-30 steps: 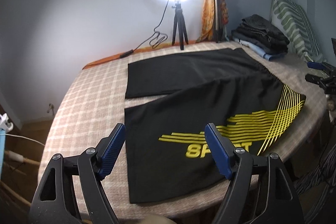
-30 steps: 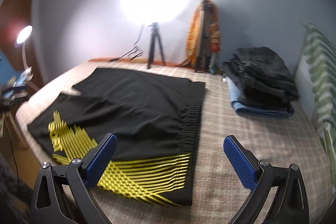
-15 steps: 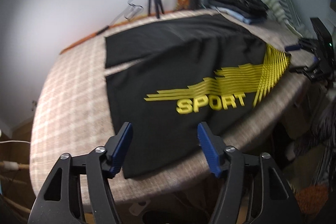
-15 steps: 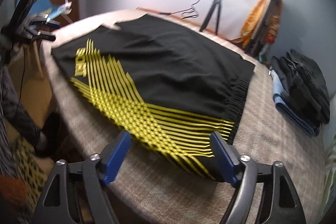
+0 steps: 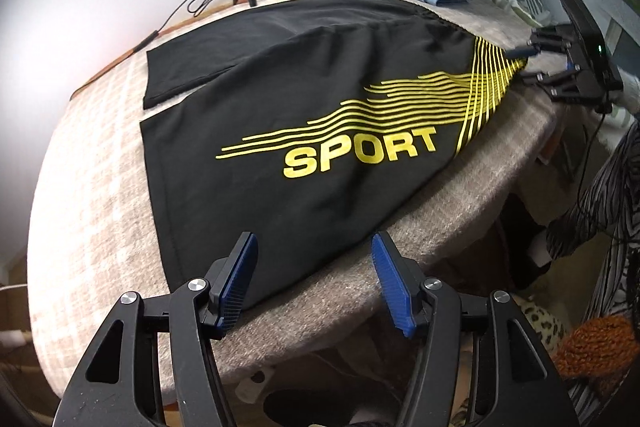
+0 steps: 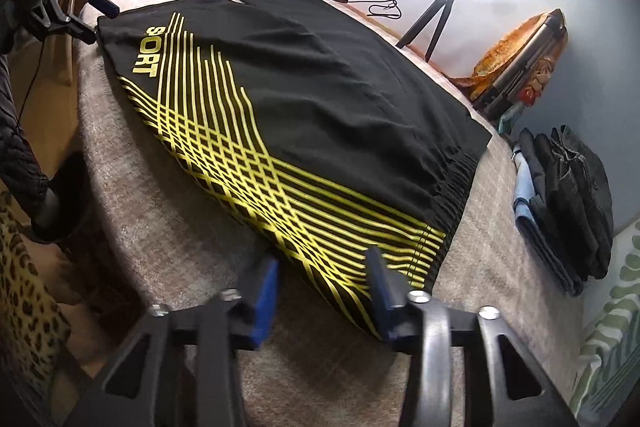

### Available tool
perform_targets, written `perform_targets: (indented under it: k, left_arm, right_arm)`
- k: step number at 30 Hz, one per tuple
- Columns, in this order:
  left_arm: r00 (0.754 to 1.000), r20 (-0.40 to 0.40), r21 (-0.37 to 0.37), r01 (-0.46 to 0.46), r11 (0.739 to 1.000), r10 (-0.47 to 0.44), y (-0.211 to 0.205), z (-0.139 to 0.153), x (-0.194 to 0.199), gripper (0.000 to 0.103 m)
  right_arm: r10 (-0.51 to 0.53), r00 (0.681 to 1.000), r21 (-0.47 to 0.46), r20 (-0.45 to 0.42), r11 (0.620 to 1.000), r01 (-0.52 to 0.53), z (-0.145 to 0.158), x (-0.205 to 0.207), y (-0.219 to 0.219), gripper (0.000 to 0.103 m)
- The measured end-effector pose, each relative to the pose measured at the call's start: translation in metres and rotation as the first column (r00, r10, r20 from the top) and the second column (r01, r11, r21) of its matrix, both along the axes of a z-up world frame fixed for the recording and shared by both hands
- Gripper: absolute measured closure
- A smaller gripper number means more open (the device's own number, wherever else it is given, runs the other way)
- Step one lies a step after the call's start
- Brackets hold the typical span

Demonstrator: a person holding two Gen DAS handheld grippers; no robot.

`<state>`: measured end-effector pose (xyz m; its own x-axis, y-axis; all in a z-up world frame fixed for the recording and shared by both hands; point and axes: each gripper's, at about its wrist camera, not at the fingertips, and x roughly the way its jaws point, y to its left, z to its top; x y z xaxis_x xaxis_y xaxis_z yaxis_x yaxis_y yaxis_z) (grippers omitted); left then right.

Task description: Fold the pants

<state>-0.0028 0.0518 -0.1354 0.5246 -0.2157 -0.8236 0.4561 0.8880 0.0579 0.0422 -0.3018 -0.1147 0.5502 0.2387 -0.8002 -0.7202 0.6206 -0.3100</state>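
- Black pants [image 5: 304, 131], short-legged, lie spread flat on the plaid-covered bed [image 5: 92, 187].
- Yellow wavy stripes and the word "SPORT" [image 5: 360, 153] mark the near leg, along the bed's front edge.
- The far leg lies beside it, a narrow gap between the hems.
- The gathered waistband [image 6: 460, 183] faces the bed's right end.

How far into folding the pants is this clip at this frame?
Done: the black pants lie spread flat on the checked cover. In hand: the left gripper brackets the leg hem corner, and the right gripper is closing over the waistband corner; neither has pinched cloth yet. Left: every fold.
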Motion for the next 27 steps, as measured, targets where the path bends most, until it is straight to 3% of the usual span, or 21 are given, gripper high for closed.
perform_targets:
  k: [4, 9, 13, 14, 15, 18, 20, 27]
  left_arm:
    - [1.000, 0.006, 0.061, 0.023, 0.998, -0.023, -0.005, -0.008, 0.002, 0.044]
    - [0.999, 0.046, 0.138, 0.003, 0.990, -0.009, -0.004, -0.011, 0.006, 0.042]
    - [0.998, 0.063, 0.156, -0.015, 0.988, 0.005, 0.001, -0.011, 0.013, 0.045]
    - [0.998, 0.060, 0.150, -0.016, 0.989, 0.007, 0.001, -0.011, 0.015, 0.053]
    - [0.998, 0.056, 0.131, -0.015, 0.991, 0.008, 0.003, -0.009, 0.017, 0.068]
    - [0.998, 0.052, 0.130, -0.024, 0.991, 0.018, 0.005, -0.009, 0.023, 0.094]
    - [0.998, 0.063, 0.140, -0.027, 0.990, 0.018, 0.005, -0.007, 0.028, 0.099]
    - [0.986, 0.149, 0.019, -0.084, 0.996, 0.080, 0.016, 0.027, 0.051, 0.103]
  right_arm:
    - [-0.025, 0.999, 0.004, 0.029, 1.000, 0.025, 0.007, 0.006, 0.002, 0.086]
    - [-0.067, 0.997, 0.053, 0.047, 0.997, 0.064, 0.021, 0.016, 0.000, 0.094]
    - [-0.095, 0.995, 0.083, 0.043, 0.992, 0.091, 0.028, 0.021, -0.001, 0.097]
    - [-0.096, 0.994, 0.087, 0.043, 0.992, 0.092, 0.029, 0.022, -0.001, 0.097]
    - [-0.096, 0.994, 0.090, 0.043, 0.992, 0.092, 0.030, 0.022, -0.001, 0.097]
    - [-0.098, 0.994, 0.091, 0.049, 0.991, 0.093, 0.031, 0.021, 0.000, 0.097]
    - [-0.101, 0.994, 0.094, 0.052, 0.991, 0.096, 0.031, 0.021, 0.000, 0.097]
    - [-0.143, 0.986, 0.137, 0.083, 0.982, 0.131, 0.048, 0.031, 0.002, 0.100]
